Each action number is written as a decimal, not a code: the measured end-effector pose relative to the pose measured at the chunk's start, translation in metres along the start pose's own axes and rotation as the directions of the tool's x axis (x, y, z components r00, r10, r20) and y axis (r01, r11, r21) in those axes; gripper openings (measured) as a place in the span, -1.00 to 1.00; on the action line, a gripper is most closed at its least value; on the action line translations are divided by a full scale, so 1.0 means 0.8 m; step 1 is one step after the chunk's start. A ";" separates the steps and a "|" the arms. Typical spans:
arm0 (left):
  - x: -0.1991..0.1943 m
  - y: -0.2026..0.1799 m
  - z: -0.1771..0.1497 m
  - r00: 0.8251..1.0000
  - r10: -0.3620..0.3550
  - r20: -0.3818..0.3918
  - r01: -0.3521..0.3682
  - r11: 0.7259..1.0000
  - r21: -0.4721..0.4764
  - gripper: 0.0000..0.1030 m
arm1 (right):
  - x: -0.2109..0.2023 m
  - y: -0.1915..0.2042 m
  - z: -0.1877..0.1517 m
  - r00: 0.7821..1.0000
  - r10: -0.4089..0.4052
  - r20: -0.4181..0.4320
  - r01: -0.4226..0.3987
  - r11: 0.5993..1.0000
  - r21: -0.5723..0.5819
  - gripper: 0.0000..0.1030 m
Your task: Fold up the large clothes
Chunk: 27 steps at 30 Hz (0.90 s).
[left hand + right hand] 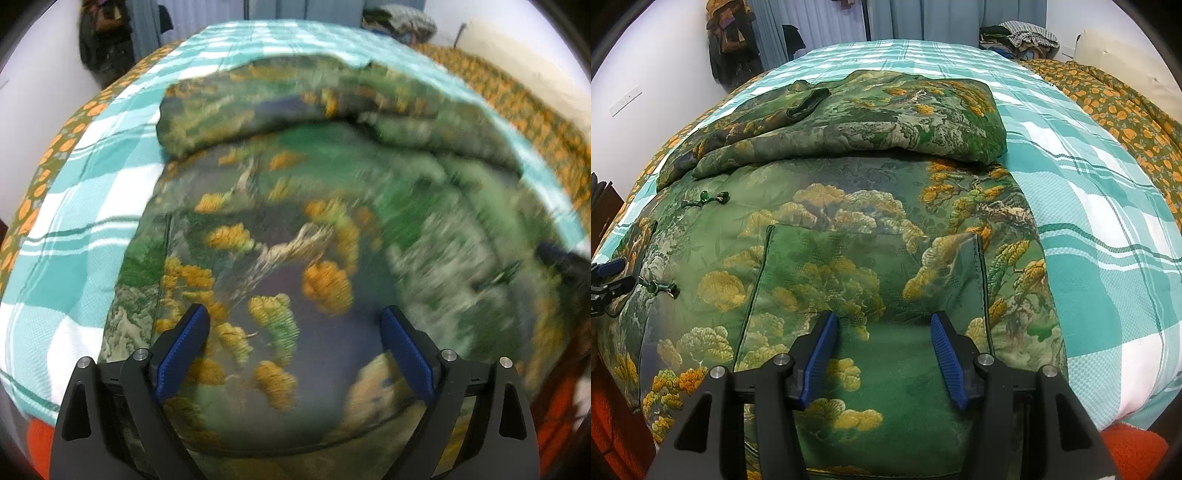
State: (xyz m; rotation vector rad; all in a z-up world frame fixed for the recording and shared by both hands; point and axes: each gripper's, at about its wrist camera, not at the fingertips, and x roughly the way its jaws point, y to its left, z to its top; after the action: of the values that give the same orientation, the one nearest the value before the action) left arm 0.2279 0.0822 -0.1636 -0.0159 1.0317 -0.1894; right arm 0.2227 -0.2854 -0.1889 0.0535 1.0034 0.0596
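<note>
The big padded jacket (849, 229) is spread on the bed (1108, 221) – silky green brocade with gold pine clusters, knotted frog buttons down the front and a square patch pocket. Its top part is folded back into a thick, rumpled roll. Both the left tongs (293, 321) and right tongs (884, 326) hover over the fabric, ribbed blue pads apart – gripping nothing.
</note>
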 end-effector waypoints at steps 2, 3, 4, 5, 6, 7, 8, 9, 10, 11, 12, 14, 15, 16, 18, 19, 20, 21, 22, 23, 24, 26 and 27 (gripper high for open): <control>-0.015 -0.006 0.023 0.997 -0.022 0.069 0.022 1.000 0.000 0.87 | 0.000 0.001 0.000 1.000 -0.002 0.002 0.002 1.000 -0.002 0.05; -0.018 -0.010 0.037 0.994 -0.014 0.111 0.013 1.000 0.004 0.96 | 0.001 0.001 0.000 1.000 -0.004 0.003 0.004 1.000 -0.003 0.05; -0.014 -0.014 0.052 0.990 0.001 0.141 -0.003 1.000 0.010 0.99 | 0.001 0.001 -0.001 1.000 -0.007 0.004 0.007 1.000 -0.005 0.05; -0.002 -0.017 0.067 0.989 0.017 0.150 -0.020 1.000 0.016 0.99 | 0.002 0.002 -0.001 1.000 -0.010 0.005 0.010 1.000 -0.008 0.05; 0.018 -0.019 0.083 0.990 0.035 0.134 -0.039 0.999 0.028 0.99 | 0.002 0.003 -0.001 1.000 -0.014 0.006 0.014 1.000 -0.009 0.06; 0.041 -0.021 0.096 0.992 0.054 0.110 -0.059 0.998 0.037 0.99 | 0.002 0.004 -0.001 1.000 -0.018 0.006 0.018 1.000 -0.012 0.06; 0.069 -0.022 0.107 0.993 0.082 0.086 -0.085 0.996 0.041 0.99 | 0.003 0.004 0.000 1.000 -0.020 0.005 0.020 1.000 -0.013 0.06; 0.097 -0.021 0.113 0.992 0.118 0.053 -0.120 0.992 0.044 0.99 | 0.003 0.004 0.000 1.000 -0.021 0.005 0.021 1.000 -0.013 0.06; 0.128 -0.018 0.116 0.989 0.145 0.014 -0.146 0.988 0.051 0.99 | 0.003 0.004 0.001 1.000 -0.021 0.006 0.021 1.000 -0.011 0.06; 0.139 -0.013 0.115 0.992 0.126 0.021 -0.127 0.991 0.042 0.99 | 0.003 0.004 0.000 1.000 -0.018 0.009 0.018 1.000 -0.010 0.06; 0.141 -0.006 0.113 0.993 0.100 0.059 -0.101 0.995 0.015 0.99 | 0.003 0.003 0.000 1.000 -0.014 0.012 0.014 1.000 -0.009 0.06; 0.139 0.002 0.113 0.996 0.068 0.062 -0.067 0.998 -0.015 0.99 | 0.002 0.003 -0.001 1.000 -0.013 0.013 0.013 1.000 -0.011 0.06; 0.137 0.004 0.112 0.996 0.058 0.067 -0.057 0.998 -0.020 0.99 | 0.001 0.003 -0.001 1.000 -0.014 0.014 0.014 1.000 -0.013 0.06; 0.136 0.006 0.110 0.996 0.051 0.071 -0.049 0.998 -0.025 0.99 | 0.001 0.003 -0.002 1.000 -0.012 0.015 0.013 1.000 -0.015 0.06; 0.136 0.006 0.110 0.996 0.056 0.069 -0.055 0.998 -0.022 0.99 | 0.002 0.001 -0.003 1.000 -0.006 0.014 0.006 1.000 -0.011 0.06; 0.138 0.006 0.112 0.996 0.062 0.067 -0.061 0.998 -0.018 0.99 | 0.002 0.001 -0.002 1.000 -0.004 0.013 0.004 1.000 -0.010 0.06; 0.139 0.005 0.111 0.996 0.067 0.067 -0.066 0.998 -0.014 0.99 | 0.002 0.001 -0.003 1.000 -0.003 0.014 0.004 1.000 -0.010 0.06; 0.139 0.004 0.110 0.995 0.068 0.068 -0.067 0.998 -0.014 0.99 | 0.002 0.001 -0.003 1.000 -0.004 0.015 0.004 1.000 -0.011 0.06; 0.138 0.003 0.111 0.996 0.066 0.067 -0.065 0.998 -0.015 0.99 | 0.002 0.001 -0.003 1.000 -0.005 0.015 0.005 1.000 -0.011 0.07; 0.138 0.003 0.111 0.996 0.063 0.067 -0.062 0.998 -0.017 0.99 | 0.002 0.001 -0.001 1.000 -0.008 0.015 0.008 1.000 -0.011 0.07; 0.138 0.003 0.110 0.996 0.063 0.067 -0.062 0.998 -0.017 0.99 | 0.003 0.002 0.000 1.000 -0.012 0.014 0.012 1.000 -0.010 0.08; 0.137 0.003 0.112 0.996 0.066 0.066 -0.065 0.998 -0.015 0.99 | 0.003 0.003 0.003 1.000 -0.018 0.013 0.019 1.000 -0.009 0.10; 0.137 0.003 0.114 0.996 0.065 0.066 -0.064 0.998 -0.016 0.99 | 0.003 0.003 0.003 1.000 -0.020 0.016 0.020 1.000 -0.011 0.10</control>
State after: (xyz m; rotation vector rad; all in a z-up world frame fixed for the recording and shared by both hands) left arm 0.3605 0.0598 -0.2105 -0.0012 0.9660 -0.1222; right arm 0.2264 -0.2827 -0.1895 0.0335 0.9878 0.0467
